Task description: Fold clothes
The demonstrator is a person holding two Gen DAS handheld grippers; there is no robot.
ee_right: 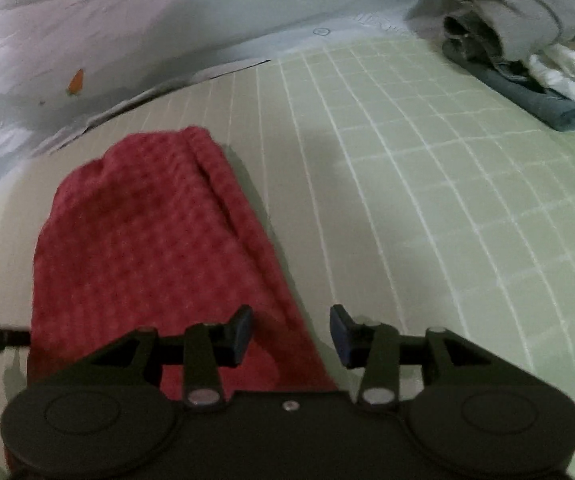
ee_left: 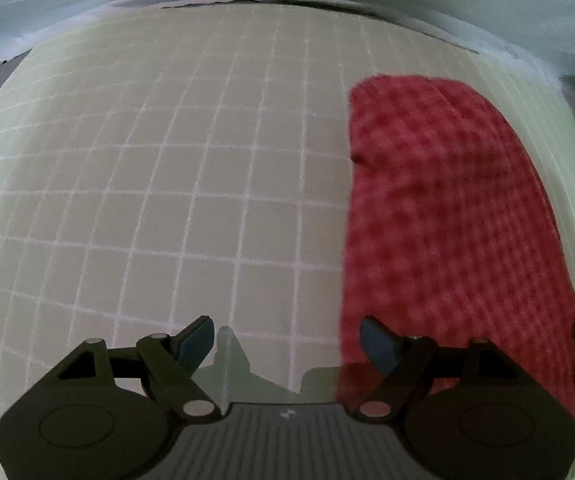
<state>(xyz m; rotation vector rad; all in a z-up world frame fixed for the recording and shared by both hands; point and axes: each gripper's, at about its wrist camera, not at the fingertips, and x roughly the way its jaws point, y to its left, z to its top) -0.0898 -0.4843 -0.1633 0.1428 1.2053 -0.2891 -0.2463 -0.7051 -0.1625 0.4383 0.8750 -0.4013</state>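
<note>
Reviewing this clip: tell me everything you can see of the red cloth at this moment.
The red cloth is a waffle-textured fabric with a small checked weave, soft and fairly thick by its look. It lies flat on the gridded mat as a long narrow shape, apparently already folded: the right wrist view shows a lengthwise ridge or layered edge along one side. Neither gripper holds it; the left gripper and right gripper are both open near its close end. Whether a finger brushes it cannot be told.
</note>
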